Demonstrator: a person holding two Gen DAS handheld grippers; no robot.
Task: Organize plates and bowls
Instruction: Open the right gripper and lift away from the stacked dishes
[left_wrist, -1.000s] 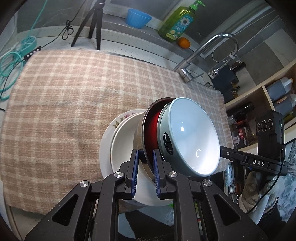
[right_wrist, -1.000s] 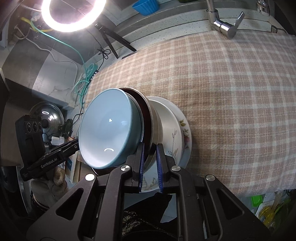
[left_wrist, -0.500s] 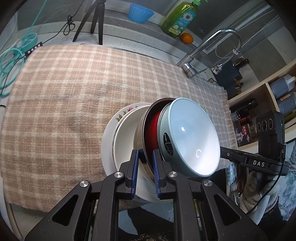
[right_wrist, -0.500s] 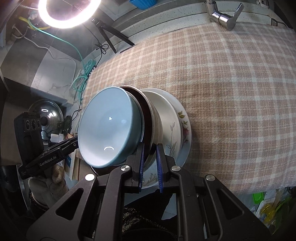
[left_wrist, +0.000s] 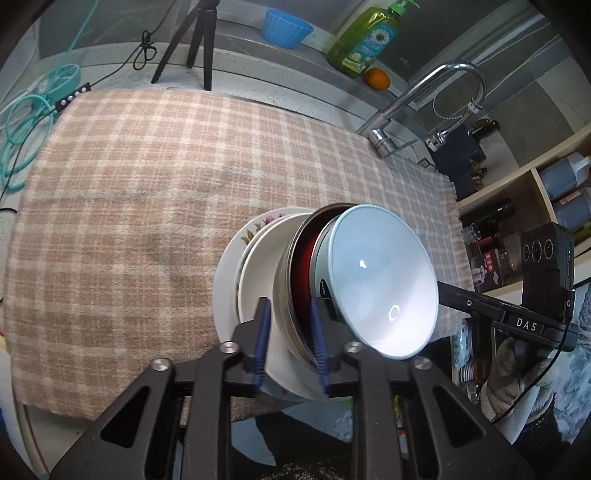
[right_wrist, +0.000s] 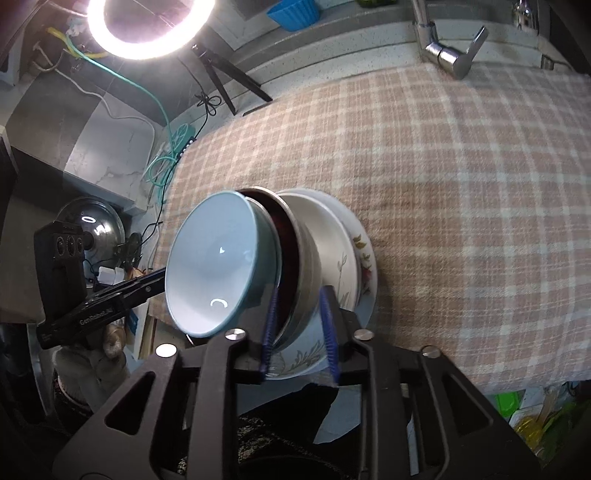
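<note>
A stack of dishes rests on the checked cloth (left_wrist: 147, 192) near its front edge: a floral plate (left_wrist: 255, 232) at the bottom, a white plate (left_wrist: 258, 266), a steel bowl with a red inside (left_wrist: 299, 266), and a pale blue bowl (left_wrist: 380, 277) on top. My left gripper (left_wrist: 288, 332) straddles the steel bowl's rim with its jaws a little apart. My right gripper (right_wrist: 299, 325) straddles the same rim from the opposite side, jaws also apart. The stack shows in the right wrist view too: blue bowl (right_wrist: 218, 262), steel bowl (right_wrist: 299, 251), floral plate (right_wrist: 364, 254).
A tap (left_wrist: 417, 99) stands at the back right of the cloth, with a green soap bottle (left_wrist: 365, 37), an orange (left_wrist: 376, 79) and a blue cup (left_wrist: 286, 27) behind. A tripod (left_wrist: 195, 40) and teal cables (left_wrist: 22, 122) are at the back left. Shelves with bottles (left_wrist: 554, 192) are at the right.
Both grippers have widened their jaws around the steel bowl's rim; they were pinched on it before. The stack has come lower onto the cloth and further from its front edge.
</note>
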